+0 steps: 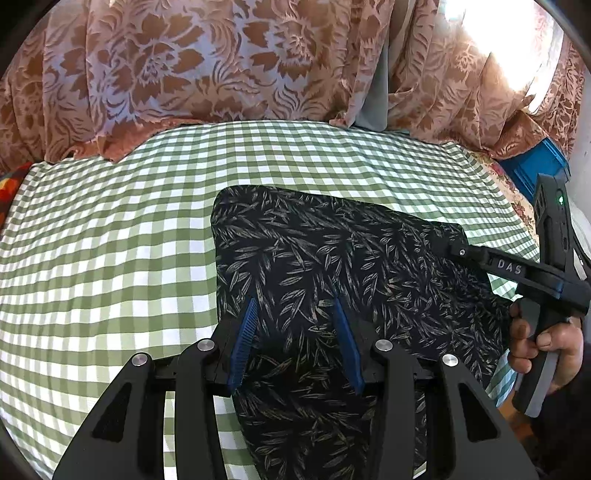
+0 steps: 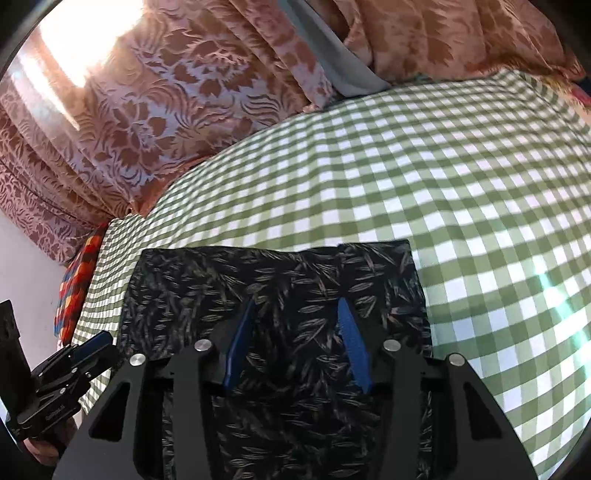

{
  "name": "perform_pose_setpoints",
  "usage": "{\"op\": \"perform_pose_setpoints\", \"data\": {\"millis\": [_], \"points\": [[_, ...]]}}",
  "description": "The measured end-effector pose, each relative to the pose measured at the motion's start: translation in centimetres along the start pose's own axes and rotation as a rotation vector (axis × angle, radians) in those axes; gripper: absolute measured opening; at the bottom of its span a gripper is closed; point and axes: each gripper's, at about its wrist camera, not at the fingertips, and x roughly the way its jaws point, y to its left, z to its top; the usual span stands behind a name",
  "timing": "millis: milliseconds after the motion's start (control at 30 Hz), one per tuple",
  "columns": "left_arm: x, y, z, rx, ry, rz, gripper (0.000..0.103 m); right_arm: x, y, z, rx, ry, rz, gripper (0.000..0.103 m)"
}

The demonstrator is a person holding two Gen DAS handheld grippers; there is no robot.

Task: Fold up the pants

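Note:
Dark pants with a pale leaf print point(image 1: 314, 266) lie folded on a green and white checked sheet point(image 1: 110, 240). My left gripper point(image 1: 295, 301) is open, its blue pads point(image 1: 243, 332) spread just over the pants' near part. My right gripper point(image 1: 448, 245) reaches in from the right, its tips at the pants' right edge. In the right wrist view the pants point(image 2: 280, 280) fill the lower middle, and my right gripper point(image 2: 295, 301) is open above them with nothing between the pads. My left gripper point(image 2: 99, 341) shows at the lower left by the pants' left edge.
Brown floral curtains point(image 1: 184, 62) hang behind the bed. A blue crate point(image 1: 532, 166) sits at the far right. An orange patterned cloth point(image 2: 79, 273) lies off the sheet's left side. Bright window light point(image 2: 81, 33) glares through the curtain. The sheet point(image 2: 461, 203) stretches right of the pants.

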Motion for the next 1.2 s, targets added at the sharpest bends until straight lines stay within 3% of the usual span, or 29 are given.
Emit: {"op": "perform_pose_setpoints", "data": {"millis": [100,167,267,400,500,600,633,667,867,933,1033,1200], "points": [[0.4,0.0,-0.1,0.000,0.010,0.007,0.042,0.3,-0.8,-0.4,0.006,-0.008,0.011,0.040],[0.6,0.1,-0.3,-0.005,0.014,0.006,0.042,0.5,-2.1,-0.7,0.023,-0.020,0.016,0.022],[0.7,0.1,-0.4,-0.012,0.013,-0.002,0.051,0.4,-3.9,-0.9,0.097,-0.027,0.071,0.005],[0.7,0.0,-0.6,-0.009,0.009,0.004,0.052,0.1,-4.1,-0.7,0.105,-0.024,0.086,0.004],[0.4,0.4,-0.7,-0.021,-0.001,-0.014,0.061,-0.3,-3.6,-0.5,0.085,-0.019,0.068,0.004],[-0.5,2.2,-0.6,-0.076,-0.032,-0.055,0.070,-1.7,-3.2,-0.1,0.067,-0.015,0.101,0.019],[-0.7,3.3,-0.5,-0.111,-0.043,-0.074,0.071,-2.5,-3.2,0.1,0.060,-0.031,0.095,0.046],[-0.7,4.4,-0.4,-0.147,-0.046,-0.091,0.071,-3.6,-3.3,0.0,0.050,-0.060,0.086,0.066],[0.9,8.7,-0.6,-0.339,-0.003,-0.198,0.071,-5.7,-6.5,-0.4,0.108,-0.060,0.109,0.067],[1.8,9.2,-0.8,-0.378,0.017,-0.279,0.071,-5.3,-7.6,-0.7,0.152,-0.030,0.172,0.067],[3.3,8.9,-1.2,-0.407,0.063,-0.355,0.071,-4.2,-8.2,-1.4,0.175,0.027,0.239,0.067],[4.8,8.1,-2.0,-0.408,0.104,-0.390,0.075,-3.1,-8.6,-2.7,0.165,0.101,0.258,0.065]]}}
